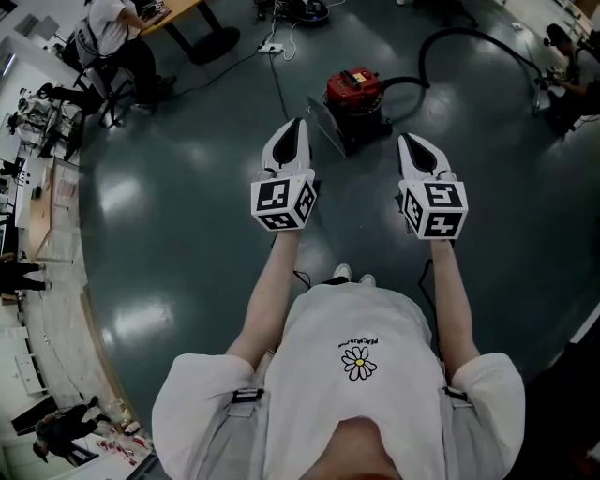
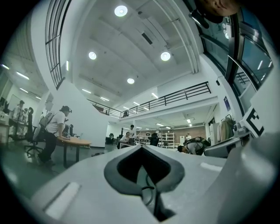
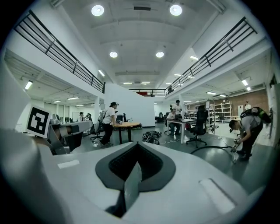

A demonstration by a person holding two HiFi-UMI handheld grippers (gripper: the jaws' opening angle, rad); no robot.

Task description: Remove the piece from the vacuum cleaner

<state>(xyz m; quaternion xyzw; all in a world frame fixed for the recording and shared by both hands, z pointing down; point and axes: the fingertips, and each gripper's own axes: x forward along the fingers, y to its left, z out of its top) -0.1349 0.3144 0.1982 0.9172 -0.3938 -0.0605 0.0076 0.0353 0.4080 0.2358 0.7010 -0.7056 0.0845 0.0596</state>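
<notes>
The red and black vacuum cleaner [image 1: 354,94] stands on the dark floor ahead of me, with a grey flat part [image 1: 322,124] at its left side. Its black hose [image 1: 441,42] curves off to the right toward a bent-over person [image 1: 562,52], who also shows in the right gripper view [image 3: 245,127]. My left gripper [image 1: 296,127] [image 2: 142,146] and right gripper [image 1: 411,141] [image 3: 136,144] hover in the air short of the vacuum, one on each side. Both are shut, jaws meeting in a point, and hold nothing. Neither gripper view shows the vacuum.
A wooden desk [image 1: 187,19] with a person [image 1: 112,37] leaning at it stands far left. Cables [image 1: 277,42] lie on the floor behind the vacuum. Workbenches [image 1: 37,187] line the left edge. More desks, chairs and people [image 3: 177,116] fill the hall's background.
</notes>
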